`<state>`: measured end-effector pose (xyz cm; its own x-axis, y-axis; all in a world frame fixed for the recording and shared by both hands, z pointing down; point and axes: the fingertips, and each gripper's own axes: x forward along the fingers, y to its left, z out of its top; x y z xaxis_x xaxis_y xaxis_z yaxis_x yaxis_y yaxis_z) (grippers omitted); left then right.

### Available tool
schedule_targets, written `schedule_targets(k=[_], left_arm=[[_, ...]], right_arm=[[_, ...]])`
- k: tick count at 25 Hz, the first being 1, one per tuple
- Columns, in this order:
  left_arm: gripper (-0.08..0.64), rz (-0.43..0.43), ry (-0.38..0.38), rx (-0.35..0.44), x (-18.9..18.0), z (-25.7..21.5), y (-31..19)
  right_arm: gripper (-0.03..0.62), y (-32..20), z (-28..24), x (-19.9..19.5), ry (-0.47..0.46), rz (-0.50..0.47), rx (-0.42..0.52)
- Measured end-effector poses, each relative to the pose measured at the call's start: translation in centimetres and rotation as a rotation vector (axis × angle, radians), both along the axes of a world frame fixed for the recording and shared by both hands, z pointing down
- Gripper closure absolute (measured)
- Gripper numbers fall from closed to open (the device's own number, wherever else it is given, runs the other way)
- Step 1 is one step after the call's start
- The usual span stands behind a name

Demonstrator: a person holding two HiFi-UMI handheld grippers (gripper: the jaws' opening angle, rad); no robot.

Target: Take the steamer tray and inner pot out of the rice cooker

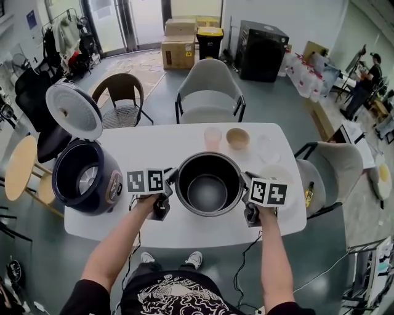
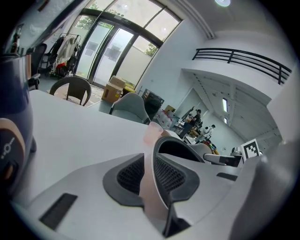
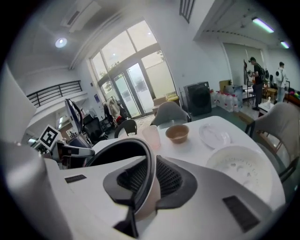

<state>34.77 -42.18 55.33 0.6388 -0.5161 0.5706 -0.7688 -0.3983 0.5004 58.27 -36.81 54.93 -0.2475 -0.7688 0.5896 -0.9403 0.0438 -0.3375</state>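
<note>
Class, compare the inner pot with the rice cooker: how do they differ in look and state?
The inner pot is black and lidless; the rice cooker is navy with its lid raised. The pot's rim is clamped by the left gripper and right gripper; the cooker is untouched. Both are round and upright.

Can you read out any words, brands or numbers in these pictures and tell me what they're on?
None can be read.
Brown cardboard boxes: dark print, too small.
Dark blue rice cooker's front panel: marks blurred.
Blue wall sign: too small.
Black-and-white marker cubes: square patterns, no words.
</note>
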Motion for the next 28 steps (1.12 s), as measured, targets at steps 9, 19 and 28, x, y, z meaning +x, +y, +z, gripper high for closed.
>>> schedule_targets(k=[9, 19, 28], left_arm=[[0.509, -0.027, -0.025, 0.225, -6.2, -8.1, -2.5], [0.522, -0.099, -0.147, 0.577, -22.6, -21.1, -0.2], [0.547, -0.144, -0.190, 0.707, -32.5, -23.4, 2.8]], right_arm=[[0.532, -2.4, -8.9, -8.5, 0.146, -0.132, 0.223], [0.578, -2.5, -20.5, -27.5, 0.209, -0.207, 0.440], [0.580, -0.7, -23.7, -36.7, 0.178, -0.226, 0.587]])
